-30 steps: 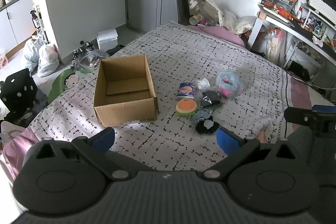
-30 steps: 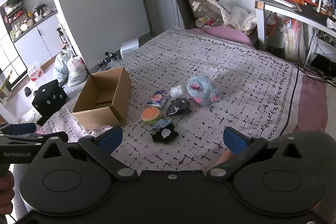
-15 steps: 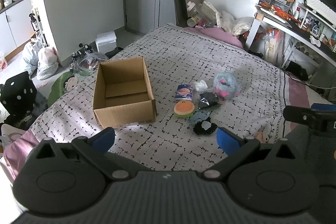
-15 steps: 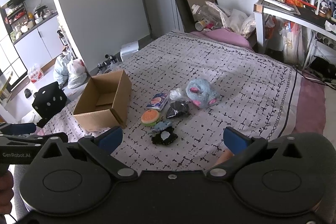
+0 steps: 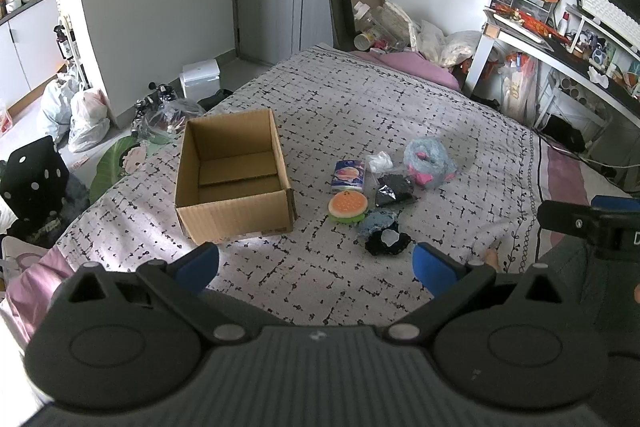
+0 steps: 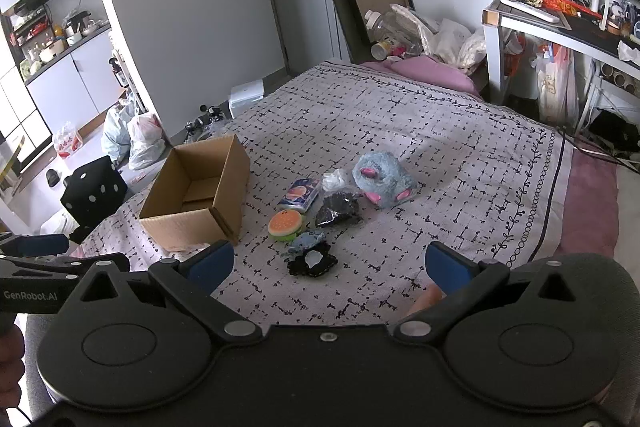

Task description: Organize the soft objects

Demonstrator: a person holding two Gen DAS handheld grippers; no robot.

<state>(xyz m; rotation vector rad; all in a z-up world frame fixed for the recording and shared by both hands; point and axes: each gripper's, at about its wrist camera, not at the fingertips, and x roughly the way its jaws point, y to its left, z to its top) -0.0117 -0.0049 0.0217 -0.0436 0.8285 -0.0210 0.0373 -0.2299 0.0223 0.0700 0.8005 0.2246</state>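
A loose cluster of soft things lies near the middle of the bed: a fluffy pale-blue plush toy with pink patches (image 5: 428, 157), wrapped in clear plastic, at the far right of the group; a crumpled white wad (image 5: 380, 161) just beside it; a dark, glittery black pouch (image 5: 394, 190) in front of those; a small printed tissue packet (image 5: 349, 175) to the left; a round orange-and-green burger-shaped squishy (image 5: 347, 207) in front of the packet; and nearest the cameras a blue fabric scrap (image 5: 378, 219) touching a black frilly piece with a white centre (image 5: 387, 242). An open brown cardboard box (image 5: 234, 175) stands to the left of the cluster, apart from it, with only a loose cardboard flap visible inside.

All of this rests on the pale bedspread with a black dashed grid pattern (image 5: 360, 115).

The left gripper (image 5: 316, 265) hovers above the near edge of the bed, level, its blue-padded fingers (image 5: 198, 265) spread wide with nothing between them. The right gripper (image 6: 328, 267) hangs at a similar height to its right, jaws likewise wide apart and empty; each tool shows at the edge of the other's view.

Compared with a second ago, both views have tilted slightly upward and drawn back, so the box and cluster sit a little lower and farther; nothing on the bed has moved, and both jaws remain equally wide.

A cluttered white desk (image 5: 532, 39) stands at right.
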